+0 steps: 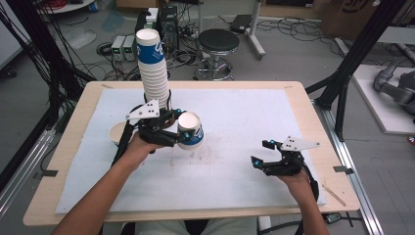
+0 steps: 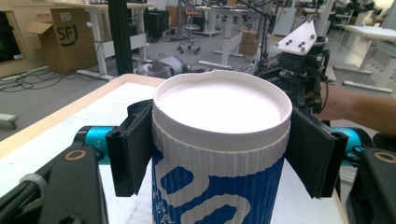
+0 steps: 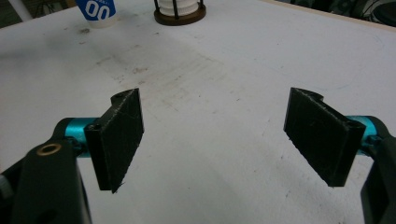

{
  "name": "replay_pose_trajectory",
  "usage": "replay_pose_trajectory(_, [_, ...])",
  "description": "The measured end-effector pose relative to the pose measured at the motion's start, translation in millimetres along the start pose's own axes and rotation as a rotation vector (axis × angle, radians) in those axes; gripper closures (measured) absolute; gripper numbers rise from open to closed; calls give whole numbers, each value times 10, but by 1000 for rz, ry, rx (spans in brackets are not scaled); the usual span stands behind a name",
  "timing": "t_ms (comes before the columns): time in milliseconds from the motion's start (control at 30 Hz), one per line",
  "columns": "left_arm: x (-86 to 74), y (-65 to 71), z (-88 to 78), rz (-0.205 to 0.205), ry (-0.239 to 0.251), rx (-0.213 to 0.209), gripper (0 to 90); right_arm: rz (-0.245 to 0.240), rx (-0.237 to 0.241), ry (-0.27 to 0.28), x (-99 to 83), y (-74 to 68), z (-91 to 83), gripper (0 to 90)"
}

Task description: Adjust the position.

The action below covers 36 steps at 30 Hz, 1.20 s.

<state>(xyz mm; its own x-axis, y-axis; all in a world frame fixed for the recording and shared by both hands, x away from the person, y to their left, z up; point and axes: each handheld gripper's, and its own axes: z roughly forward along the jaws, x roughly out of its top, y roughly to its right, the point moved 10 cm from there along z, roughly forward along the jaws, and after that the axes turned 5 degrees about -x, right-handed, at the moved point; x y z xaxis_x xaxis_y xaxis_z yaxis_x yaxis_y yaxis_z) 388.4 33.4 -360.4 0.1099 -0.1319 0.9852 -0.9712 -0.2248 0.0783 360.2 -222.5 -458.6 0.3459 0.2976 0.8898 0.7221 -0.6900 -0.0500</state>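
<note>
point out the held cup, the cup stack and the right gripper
held cup (image 2: 219, 140), left gripper view, ribbed side wall
cup stack (image 1: 155, 73), high view, middle of the stack
right gripper (image 1: 261, 152), high view, between fingertips

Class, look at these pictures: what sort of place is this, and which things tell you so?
Probably a robotics lab or workshop: cables and power boxes strewn on the floor, a black frame around the table, and cardboard boxes.

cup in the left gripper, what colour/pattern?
The cup is white and ribbed, with blue print and a white inside. The left gripper view shows it best.
</note>
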Motion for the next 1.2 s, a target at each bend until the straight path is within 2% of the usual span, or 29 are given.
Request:
replay_pose_trajectory(233, [-89,18,16,-3,-12,-8,293,4,55,18,-11,-78,33,205])
replay_pose_trajectory(433, [-145,42,36,1,-14,-12,293,-30,81,39,10,-146,79,205])
replay_pose_trajectory(700, [-214,179,172,17,-33,-58,293,-12,161,26,42,-310,168,184])
replay_pose_trajectory(867, [-236,234,231,22,-32,-87,293,-37,243,45,104,-440,175,184])
replay_pose_trajectory(933, [-238,254,250,21,-28,-101,293,-45,261,64,140,-474,175,184])
replay_pose_trajectory(1200, [-272,348,359,24,-34,-157,293,-77,330,86,270,-667,236,184])
